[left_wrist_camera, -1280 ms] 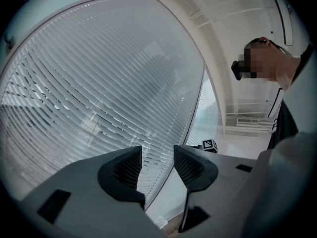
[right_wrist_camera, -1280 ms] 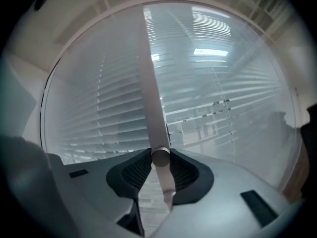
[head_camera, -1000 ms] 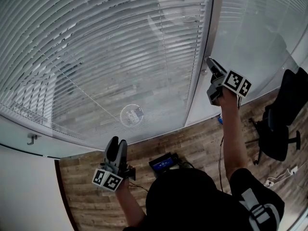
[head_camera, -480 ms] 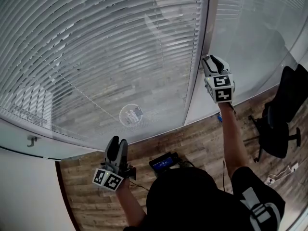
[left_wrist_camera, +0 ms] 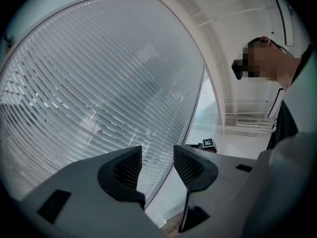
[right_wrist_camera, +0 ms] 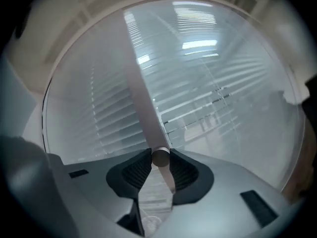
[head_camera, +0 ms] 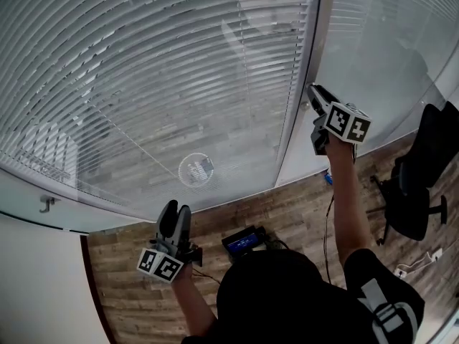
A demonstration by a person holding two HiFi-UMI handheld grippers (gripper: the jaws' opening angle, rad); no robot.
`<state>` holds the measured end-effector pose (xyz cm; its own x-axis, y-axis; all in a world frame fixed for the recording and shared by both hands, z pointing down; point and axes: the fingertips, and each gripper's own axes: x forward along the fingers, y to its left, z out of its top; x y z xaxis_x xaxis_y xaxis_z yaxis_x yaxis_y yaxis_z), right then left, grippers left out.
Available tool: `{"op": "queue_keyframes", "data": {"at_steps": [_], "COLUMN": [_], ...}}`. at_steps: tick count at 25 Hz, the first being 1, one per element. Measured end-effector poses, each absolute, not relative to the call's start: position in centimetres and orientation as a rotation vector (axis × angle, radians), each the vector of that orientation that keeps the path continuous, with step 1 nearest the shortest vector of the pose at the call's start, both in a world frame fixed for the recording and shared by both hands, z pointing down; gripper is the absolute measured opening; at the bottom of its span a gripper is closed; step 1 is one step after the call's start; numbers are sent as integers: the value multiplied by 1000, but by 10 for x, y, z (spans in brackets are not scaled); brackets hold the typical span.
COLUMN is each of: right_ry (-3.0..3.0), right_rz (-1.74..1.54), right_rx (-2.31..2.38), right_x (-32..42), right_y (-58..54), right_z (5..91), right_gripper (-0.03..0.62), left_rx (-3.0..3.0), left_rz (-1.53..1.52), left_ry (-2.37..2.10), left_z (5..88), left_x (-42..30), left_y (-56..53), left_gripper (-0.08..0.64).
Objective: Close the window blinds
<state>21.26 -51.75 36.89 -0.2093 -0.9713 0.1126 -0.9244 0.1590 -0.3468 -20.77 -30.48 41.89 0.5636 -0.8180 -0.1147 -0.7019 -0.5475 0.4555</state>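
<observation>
Grey slatted blinds point(head_camera: 143, 84) hang behind the glass of two panes, parted by a pale frame post point(head_camera: 297, 120). My right gripper point(head_camera: 313, 97) is raised to that post. In the right gripper view its pads point(right_wrist_camera: 140, 170) sit on either side of a small round knob point(right_wrist_camera: 160, 157) at the post's point(right_wrist_camera: 143, 113) lower end, and the jaws are closing on it. My left gripper point(head_camera: 172, 217) hangs low at the left, away from the glass. Its jaws point(left_wrist_camera: 157, 165) stand open with nothing between them. The slats point(left_wrist_camera: 99, 93) are tilted partway, and the room's reflection shows on the glass.
A black office chair point(head_camera: 423, 170) stands at the right on the wood floor point(head_camera: 301, 206). A dark device point(head_camera: 244, 242) lies on the floor near my feet. A round sticker point(head_camera: 196, 170) sits on the glass, and a hook point(head_camera: 47, 205) sticks out of the left wall.
My right gripper rolled about the knob half a second ago, then turned back to nearly its first pose. The left gripper has not moved.
</observation>
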Motion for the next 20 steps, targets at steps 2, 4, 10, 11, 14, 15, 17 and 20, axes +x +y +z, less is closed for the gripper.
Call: {"op": "queue_keyframes", "data": {"at_steps": [2, 4, 10, 11, 14, 15, 17, 20], "right_ry": [2189, 2126, 1998, 2029, 2271, 2361, 2490, 2569], "right_rz": [-647, -717, -891, -858, -498, -317, 2, 225], "right_rx": [-1757, -1682, -1437, -1441, -1745, -1895, -2108, -2235], "right_x": [215, 216, 216, 215, 213, 211, 201, 190], "right_y": [-518, -518, -518, -517, -510, -508, -505, -507], "right_z": [366, 365, 366, 365, 361, 361, 360, 359], "right_gripper": [120, 120, 121, 121, 124, 126, 126, 126], "left_rx": [2441, 2441, 2441, 2440, 2438, 2438, 2438, 2440], "left_rz": [-449, -448, -443, -441, -435, -434, -433, -434], "left_ry": [-1239, -1238, -1232, -1231, -1229, -1229, -1227, -1222], "left_z": [419, 419, 421, 421, 422, 422, 423, 424], "left_x": [-207, -207, -208, -207, -206, -207, -206, -204], "left_y": [-306, -306, -305, -306, -307, -307, -307, -306], "left_gripper": [198, 198, 198, 198, 198, 198, 198, 198]}}
